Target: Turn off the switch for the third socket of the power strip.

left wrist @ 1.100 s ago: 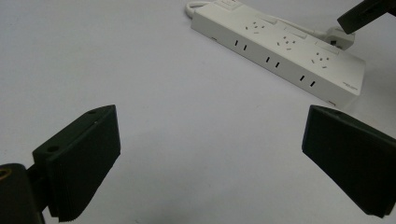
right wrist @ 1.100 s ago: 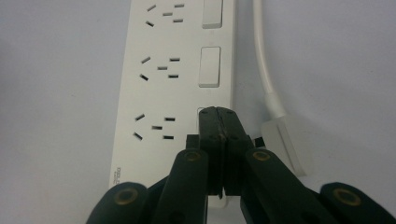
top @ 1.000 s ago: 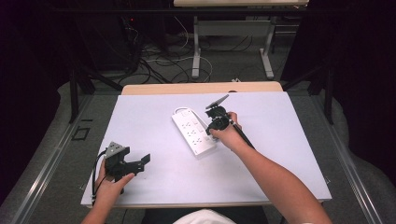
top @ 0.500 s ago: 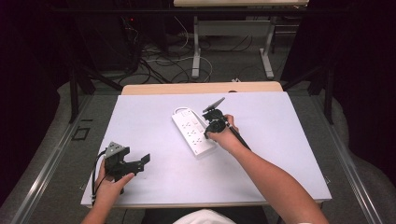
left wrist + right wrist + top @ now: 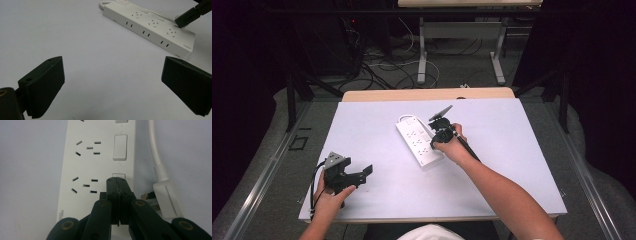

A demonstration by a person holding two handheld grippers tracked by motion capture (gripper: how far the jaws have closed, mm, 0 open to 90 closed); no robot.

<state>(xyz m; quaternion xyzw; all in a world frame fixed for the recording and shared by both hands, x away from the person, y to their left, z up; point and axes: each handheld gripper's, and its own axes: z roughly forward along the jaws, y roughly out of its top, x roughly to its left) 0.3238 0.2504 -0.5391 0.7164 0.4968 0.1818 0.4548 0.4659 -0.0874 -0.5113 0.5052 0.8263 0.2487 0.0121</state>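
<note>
White table top [image 5: 522,150], wooden desk edge [image 5: 427,94] behind, tangled floor cables [image 5: 382,65], metal table legs [image 5: 422,55]

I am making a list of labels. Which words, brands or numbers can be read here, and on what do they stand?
Small grey marking at the end of the white power strip, near the right gripper: too small and partly hidden to read.
Same marking in the left gripper view: blurred.
No other text.

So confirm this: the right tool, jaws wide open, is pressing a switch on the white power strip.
Not quite: the right tool presses the switch on the white power strip with its jaws shut together, as the right gripper view shows.
</note>
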